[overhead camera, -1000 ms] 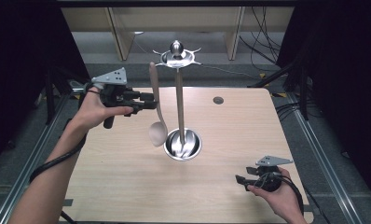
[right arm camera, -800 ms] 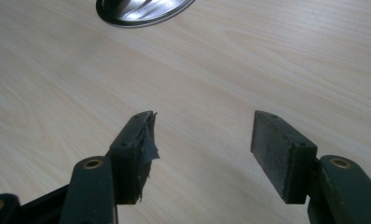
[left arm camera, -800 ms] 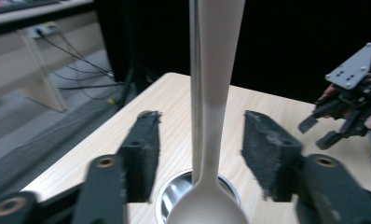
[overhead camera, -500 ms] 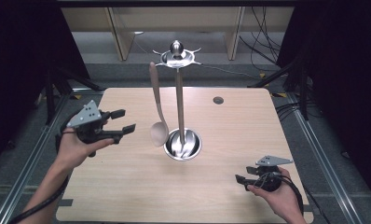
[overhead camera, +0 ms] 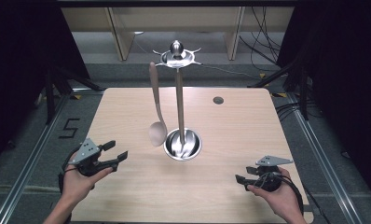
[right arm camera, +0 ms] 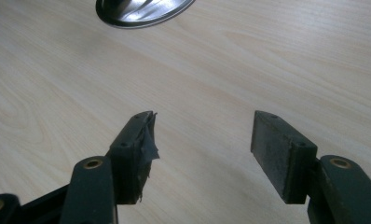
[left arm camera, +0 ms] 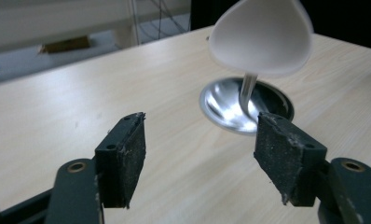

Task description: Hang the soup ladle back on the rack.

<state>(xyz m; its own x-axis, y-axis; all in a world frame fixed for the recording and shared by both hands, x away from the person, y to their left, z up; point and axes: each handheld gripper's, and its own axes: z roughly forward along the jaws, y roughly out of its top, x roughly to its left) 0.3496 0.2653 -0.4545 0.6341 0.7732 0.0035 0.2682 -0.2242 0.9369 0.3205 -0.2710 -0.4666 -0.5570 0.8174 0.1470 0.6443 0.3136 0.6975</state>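
In the lower left of the high view, the left gripper (overhead camera: 114, 153) sits low over the wooden table (overhead camera: 267, 140), its jaws spread wide and nothing between them; they have just been opening. The left gripper view shows both black pads apart with bare tabletop between.

At the centre of the frame a pale spoon (overhead camera: 156, 107) hangs bowl-down from a hook at the top of a metal utensil stand (overhead camera: 178, 93). The bowl hangs just beside the stand's round shiny base (overhead camera: 183, 144), apparently clear of the table.

In the lower right, the right gripper (overhead camera: 243, 179) rests near the table edge, jaws also spread and empty.

The likely risk: the spoon hangs by its handle tip alone, so a nudge from a passing hand could set it swinging or slip it off the hook. A knock to the tall, narrow stand might tip it.
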